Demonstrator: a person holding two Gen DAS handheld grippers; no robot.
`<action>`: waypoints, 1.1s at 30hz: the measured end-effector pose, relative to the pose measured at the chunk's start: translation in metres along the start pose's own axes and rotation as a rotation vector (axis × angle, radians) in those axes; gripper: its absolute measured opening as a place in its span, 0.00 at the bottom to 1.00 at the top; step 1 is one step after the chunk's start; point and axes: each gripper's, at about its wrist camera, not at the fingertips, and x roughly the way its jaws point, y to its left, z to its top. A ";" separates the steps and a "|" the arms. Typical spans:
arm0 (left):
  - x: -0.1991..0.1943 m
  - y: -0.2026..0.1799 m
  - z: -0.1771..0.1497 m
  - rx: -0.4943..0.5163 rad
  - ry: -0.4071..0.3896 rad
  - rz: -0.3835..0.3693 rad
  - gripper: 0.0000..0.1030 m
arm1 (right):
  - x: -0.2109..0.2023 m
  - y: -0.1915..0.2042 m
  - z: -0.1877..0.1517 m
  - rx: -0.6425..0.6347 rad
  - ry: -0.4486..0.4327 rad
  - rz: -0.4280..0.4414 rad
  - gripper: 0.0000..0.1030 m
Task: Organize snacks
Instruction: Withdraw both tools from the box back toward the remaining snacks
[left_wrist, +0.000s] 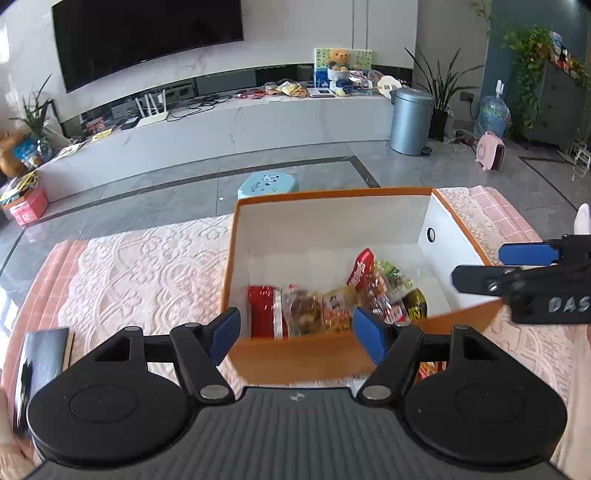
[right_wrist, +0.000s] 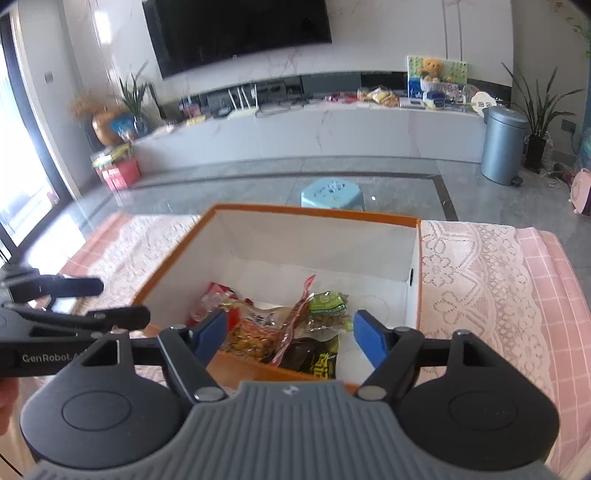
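An orange box with a white inside (left_wrist: 325, 225) (right_wrist: 317, 243) stands on the lace-covered table. Several snack packets lie in it: a red one (left_wrist: 262, 306), a yellow one (right_wrist: 251, 339), a green one (right_wrist: 328, 302) and a dark one (right_wrist: 314, 358). My left gripper (left_wrist: 295, 332) is open and empty, above the box's near wall. My right gripper (right_wrist: 291, 336) is open and empty, above the box's near edge. Each gripper shows in the other's view: the right one (left_wrist: 524, 269) at the box's right side, the left one (right_wrist: 74, 299) at its left side.
A pink checked cloth with white lace (left_wrist: 147, 266) (right_wrist: 480, 280) covers the table. A dark flat object (left_wrist: 44, 354) lies at the table's left. A red-orange snack packet (left_wrist: 430, 369) lies on the table in front of the box. Beyond the table are a blue stool (left_wrist: 267, 182) and a grey bin (left_wrist: 410, 122).
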 end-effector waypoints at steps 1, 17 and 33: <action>-0.006 0.002 -0.005 -0.009 0.000 -0.006 0.80 | -0.009 0.000 -0.004 0.010 -0.009 0.008 0.73; -0.044 0.002 -0.114 -0.148 0.015 -0.037 0.80 | -0.093 0.010 -0.117 0.094 -0.127 0.070 0.79; 0.000 -0.005 -0.189 -0.125 0.050 0.030 0.82 | -0.043 0.032 -0.220 -0.034 -0.156 -0.149 0.85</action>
